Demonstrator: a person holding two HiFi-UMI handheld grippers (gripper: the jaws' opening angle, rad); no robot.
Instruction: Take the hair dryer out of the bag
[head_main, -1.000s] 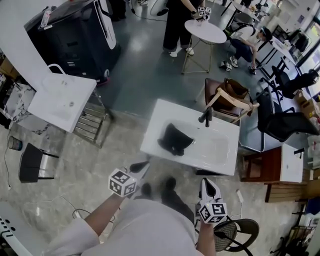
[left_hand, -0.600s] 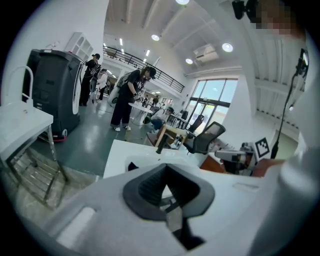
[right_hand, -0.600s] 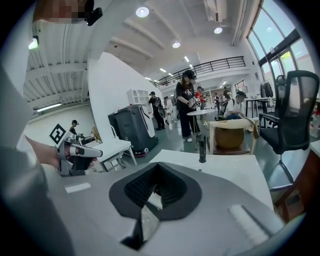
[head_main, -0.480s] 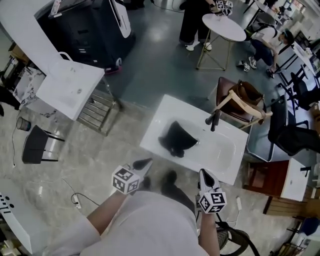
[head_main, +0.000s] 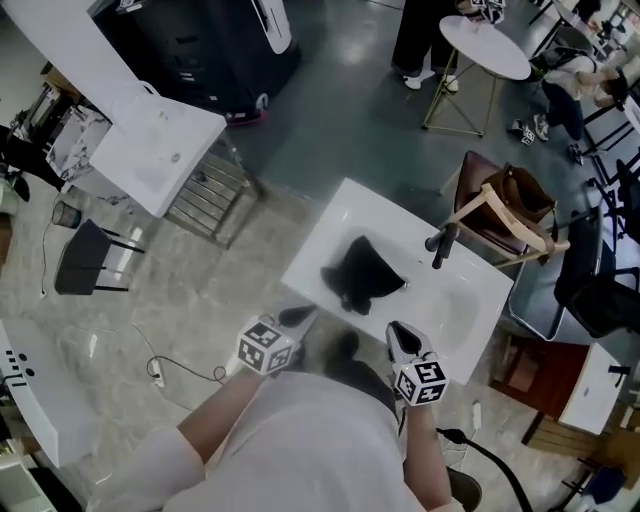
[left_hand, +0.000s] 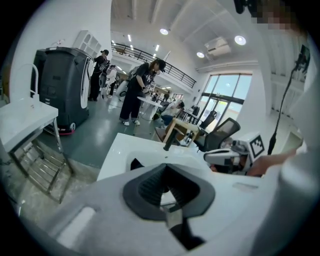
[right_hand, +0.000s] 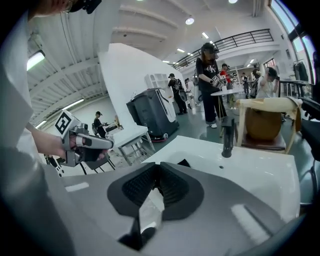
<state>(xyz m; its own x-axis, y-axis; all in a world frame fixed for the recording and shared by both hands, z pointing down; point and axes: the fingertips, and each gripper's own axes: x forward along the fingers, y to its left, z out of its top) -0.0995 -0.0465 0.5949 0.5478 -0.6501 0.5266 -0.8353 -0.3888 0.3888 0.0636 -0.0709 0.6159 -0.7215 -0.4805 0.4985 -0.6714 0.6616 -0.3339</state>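
Two grippers hover at the near edge of the white basin-topped counter (head_main: 335, 215), both empty: the left gripper (head_main: 298, 317) has its jaws pressed together, while the right gripper (head_main: 398, 335) has jaws that have just been opening to a narrow gap. The floppy black fabric bag (head_main: 362, 275) lies slumped in the basin, with the hair dryer unseen, presumably inside. Likely soft cloth round a rigid, lightish dryer: pin the bag's mouth, pull by the handle
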